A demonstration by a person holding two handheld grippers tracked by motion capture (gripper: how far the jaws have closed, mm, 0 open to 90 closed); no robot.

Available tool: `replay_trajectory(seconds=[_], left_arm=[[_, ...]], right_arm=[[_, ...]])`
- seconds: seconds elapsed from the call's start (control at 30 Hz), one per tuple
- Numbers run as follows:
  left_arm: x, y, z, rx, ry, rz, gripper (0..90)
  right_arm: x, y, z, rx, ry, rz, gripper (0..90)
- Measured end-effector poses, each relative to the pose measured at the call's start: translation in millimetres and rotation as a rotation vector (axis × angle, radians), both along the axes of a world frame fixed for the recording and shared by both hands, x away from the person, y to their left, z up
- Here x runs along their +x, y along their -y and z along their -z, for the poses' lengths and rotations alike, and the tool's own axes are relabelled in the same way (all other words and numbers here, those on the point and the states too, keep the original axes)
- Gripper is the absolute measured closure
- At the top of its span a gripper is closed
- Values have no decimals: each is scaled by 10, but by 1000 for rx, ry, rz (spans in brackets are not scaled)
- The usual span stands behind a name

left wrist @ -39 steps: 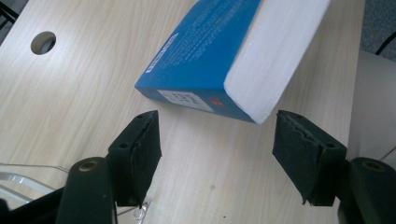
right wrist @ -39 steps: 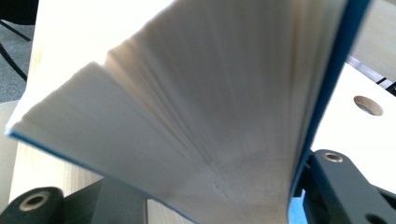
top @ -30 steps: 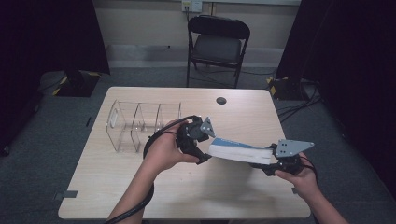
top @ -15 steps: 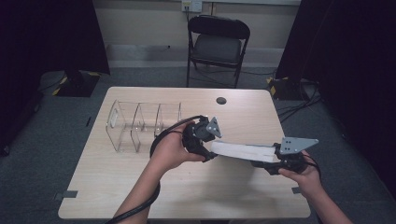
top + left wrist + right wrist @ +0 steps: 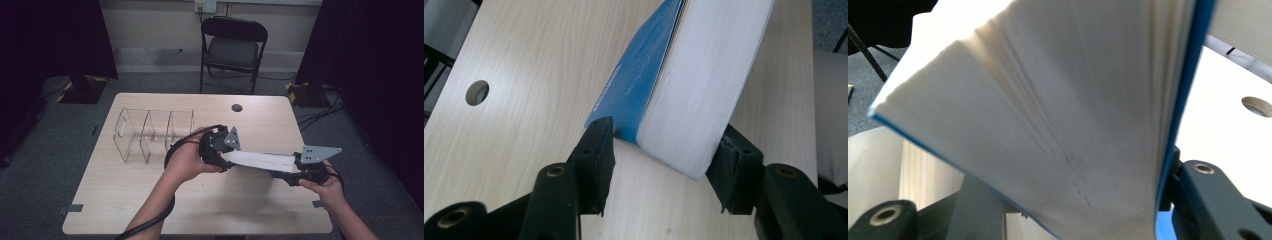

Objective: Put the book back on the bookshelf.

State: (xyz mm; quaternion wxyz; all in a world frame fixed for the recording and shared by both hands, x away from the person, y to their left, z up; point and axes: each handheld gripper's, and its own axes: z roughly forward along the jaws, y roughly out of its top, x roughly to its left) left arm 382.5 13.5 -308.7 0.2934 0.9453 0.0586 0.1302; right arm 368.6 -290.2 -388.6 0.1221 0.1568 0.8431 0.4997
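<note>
my right gripper (image 5: 292, 172) clamping one end of blue book (image 5: 260, 161), holding it above table (image 5: 125, 210). my left gripper (image 5: 220, 150) just been closing jaws around other end, pads touching covers. clear rack (image 5: 150, 132) sitting near, to left.

Folding chair (image 5: 234, 47), grey carpet (image 5: 45, 150), dark curtains (image 5: 375, 60)

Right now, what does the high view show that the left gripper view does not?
High view: the clear divider rack, the folding chair, and the right hand-held gripper clamped on the book. Left gripper view: the left hand-held gripper's jaws, which have just been closing, pressing the blue cover and the page block. Both: the book, the table and its round hole.
</note>
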Motion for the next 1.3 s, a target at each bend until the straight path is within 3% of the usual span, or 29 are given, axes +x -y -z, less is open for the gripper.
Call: replay_trajectory(seconds=[0.3,0.5,0.67,0.83,0.9,1.03,1.3], left_arm=[[2,86,-8,33,49,41,467],[9,89,-10,24,57,39,477],[-7,112,-31,48,78,42,488],[-4,141,-68,71,77,50,497],[5,140,-102,62,62,51,500],[31,129,-154,40,77,44,506],[53,136,-244,55,19,35,514]], right_arm=[[12,7,-3,2,-2,0,503],[18,14,-4,9,-2,3,504],[17,14,-8,3,11,-1,511],[25,21,-19,2,15,-11,520],[25,33,-32,8,8,-17,525],[37,69,-83,32,-13,-27,542],[49,83,-151,49,-48,-60,558]])
